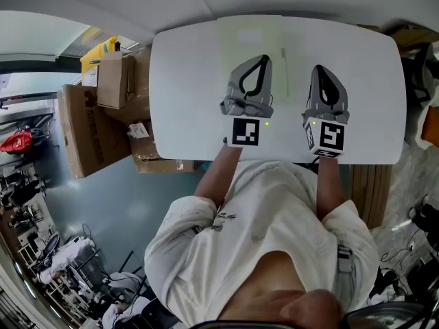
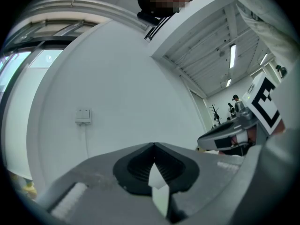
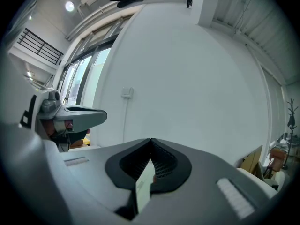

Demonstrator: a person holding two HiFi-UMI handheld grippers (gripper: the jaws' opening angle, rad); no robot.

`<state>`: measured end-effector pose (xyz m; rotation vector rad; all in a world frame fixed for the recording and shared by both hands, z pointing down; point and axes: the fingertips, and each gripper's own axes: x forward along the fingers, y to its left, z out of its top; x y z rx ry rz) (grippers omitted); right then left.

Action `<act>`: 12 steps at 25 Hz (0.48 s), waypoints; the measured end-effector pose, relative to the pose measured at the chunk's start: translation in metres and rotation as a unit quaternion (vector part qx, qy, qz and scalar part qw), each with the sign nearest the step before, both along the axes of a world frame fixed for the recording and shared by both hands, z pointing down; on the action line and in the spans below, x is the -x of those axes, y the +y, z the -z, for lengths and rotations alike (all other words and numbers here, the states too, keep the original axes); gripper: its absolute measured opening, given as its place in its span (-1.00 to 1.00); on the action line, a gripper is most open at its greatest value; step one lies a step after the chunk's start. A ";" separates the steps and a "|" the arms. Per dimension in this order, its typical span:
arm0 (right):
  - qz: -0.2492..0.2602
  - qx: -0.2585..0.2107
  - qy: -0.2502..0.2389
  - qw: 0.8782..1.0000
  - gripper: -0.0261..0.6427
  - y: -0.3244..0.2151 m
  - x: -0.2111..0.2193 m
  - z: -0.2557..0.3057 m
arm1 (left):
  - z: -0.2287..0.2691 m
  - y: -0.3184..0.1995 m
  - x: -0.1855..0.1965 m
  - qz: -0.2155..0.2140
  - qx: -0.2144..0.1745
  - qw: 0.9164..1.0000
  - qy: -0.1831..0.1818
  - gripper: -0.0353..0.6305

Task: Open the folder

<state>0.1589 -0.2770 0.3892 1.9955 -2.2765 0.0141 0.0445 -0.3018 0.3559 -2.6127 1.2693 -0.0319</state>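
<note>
Seen from above, a white, round-cornered table [image 1: 185,94] fills the upper middle of the head view. On its far middle part lies the folder [image 1: 240,33]. It is a flat, pale rectangular sheet cover, nearly white with a faint green tint, so it barely stands out from the tabletop. A lighter patch shows near its top, and a narrow strip runs along its right edge.

The person's left gripper [image 1: 264,57], grey with a black-and-white marker cube, is over the folder's lower half. Whether it touches the folder cannot be told. The left gripper view shows its jaws pressed together at the tips [image 2: 153,144].

The right gripper [image 1: 319,67] is over bare table just right of the folder. Its jaws are likewise pressed together [image 3: 151,139].

Brown cardboard boxes [image 1: 86,125] stand on the floor left of the table.
</note>
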 end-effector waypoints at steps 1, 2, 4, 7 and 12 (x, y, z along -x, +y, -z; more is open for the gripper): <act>0.003 0.001 -0.002 1.000 -0.92 0.001 -0.001 -0.003 | -0.003 0.002 -0.002 0.001 0.001 1.000 -0.003 -0.89; 0.006 0.003 -0.003 1.000 -0.92 0.002 -0.002 -0.006 | -0.007 0.005 -0.005 0.003 0.002 1.000 -0.004 -0.89; 0.014 0.004 -0.003 1.000 -0.92 0.004 -0.004 -0.013 | -0.014 0.008 -0.008 0.005 0.005 1.000 -0.003 -0.89; 0.032 0.004 -0.005 0.999 -0.92 0.006 0.000 -0.024 | -0.029 0.012 -0.008 0.010 0.015 1.000 0.002 -0.89; 0.072 0.010 -0.005 0.997 -0.92 0.012 0.008 -0.047 | -0.057 0.022 -0.016 0.001 0.026 0.999 -0.034 -0.89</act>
